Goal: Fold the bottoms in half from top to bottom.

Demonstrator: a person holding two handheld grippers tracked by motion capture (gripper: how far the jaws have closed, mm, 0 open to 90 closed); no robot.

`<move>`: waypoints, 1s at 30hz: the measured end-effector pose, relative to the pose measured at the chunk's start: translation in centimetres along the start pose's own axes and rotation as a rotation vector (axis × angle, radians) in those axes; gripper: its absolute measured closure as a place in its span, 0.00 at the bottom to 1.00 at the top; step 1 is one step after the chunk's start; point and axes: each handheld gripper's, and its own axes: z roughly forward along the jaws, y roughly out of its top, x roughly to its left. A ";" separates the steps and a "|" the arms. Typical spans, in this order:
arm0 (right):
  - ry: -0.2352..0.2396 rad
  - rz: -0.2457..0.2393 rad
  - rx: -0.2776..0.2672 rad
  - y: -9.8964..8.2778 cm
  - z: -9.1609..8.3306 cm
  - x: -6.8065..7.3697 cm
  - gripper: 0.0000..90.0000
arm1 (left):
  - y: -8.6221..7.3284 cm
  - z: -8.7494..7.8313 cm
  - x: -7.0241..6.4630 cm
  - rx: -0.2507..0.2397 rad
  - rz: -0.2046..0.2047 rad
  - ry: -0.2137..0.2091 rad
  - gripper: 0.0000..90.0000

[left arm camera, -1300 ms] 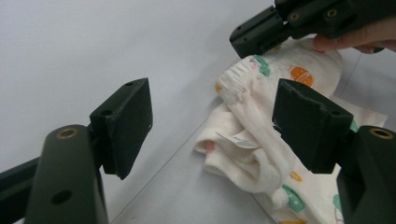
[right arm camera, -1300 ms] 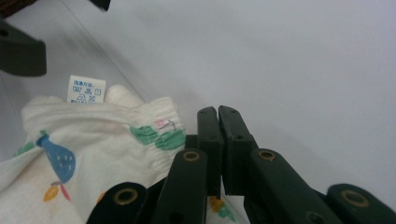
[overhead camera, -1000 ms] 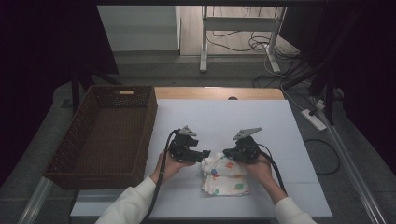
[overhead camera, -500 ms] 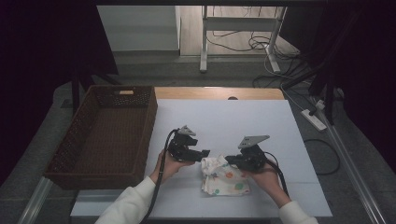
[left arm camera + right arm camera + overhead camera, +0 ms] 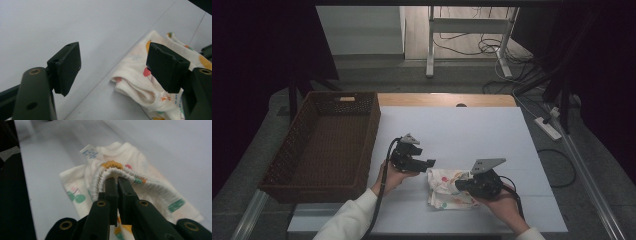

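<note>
Cream printed garment (image 5: 447, 189) pinched at its ribbed hem by the right gripper (image 5: 461, 185).

Right gripper's jaws press together on the elastic edge, the cloth spreading ahead of them across the white table (image 5: 462, 130). Left gripper (image 5: 430, 163) hangs just beside the garment's far corner, jaws apart and holding nothing. Brown wicker basket (image 5: 287, 165) sits well off behind the left gripper.

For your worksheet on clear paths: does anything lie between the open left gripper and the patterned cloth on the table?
Nothing visible does. The left gripper hangs open just beside the cloth, with bare table between. The right gripper already pinches its ribbed edge.
</note>
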 end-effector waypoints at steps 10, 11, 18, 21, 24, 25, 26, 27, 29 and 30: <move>-0.071 0.003 -0.106 0.3 -2.6 0.5 0.96 | 0.1 0.1 -0.3 0.001 0.000 -0.004 0.30; -0.079 0.002 -0.111 0.5 -2.6 0.3 0.96 | 0.1 0.1 -0.3 -0.001 -0.003 -0.004 0.30; -0.126 0.016 -0.088 1.9 -0.4 -2.5 0.96 | 0.1 0.4 -0.4 0.005 -0.002 -0.008 0.30; -0.116 0.022 -0.060 2.7 1.0 -3.4 0.96 | 0.2 0.5 -0.5 0.006 0.004 -0.009 0.30; -0.104 0.039 -0.022 2.6 2.1 -3.9 0.96 | 0.1 0.4 -0.4 0.006 0.002 -0.008 0.30; -0.101 0.042 -0.007 2.4 2.2 -3.9 0.96 | 0.0 0.3 -0.3 0.006 0.003 -0.006 0.30; -0.102 0.037 0.002 2.3 2.3 -3.9 0.96 | 0.0 0.2 -0.3 0.006 0.000 -0.005 0.30; -0.097 0.036 0.008 2.2 2.3 -3.9 0.96 | 0.0 0.1 -0.2 0.005 0.001 -0.003 0.30; -0.083 0.046 0.005 2.1 2.2 -3.8 0.96 | 0.0 0.0 -0.2 0.001 -0.001 -0.001 0.30; -0.075 0.048 0.004 2.1 2.2 -3.7 0.96 | 0.0 0.0 -0.3 0.001 0.000 0.000 0.30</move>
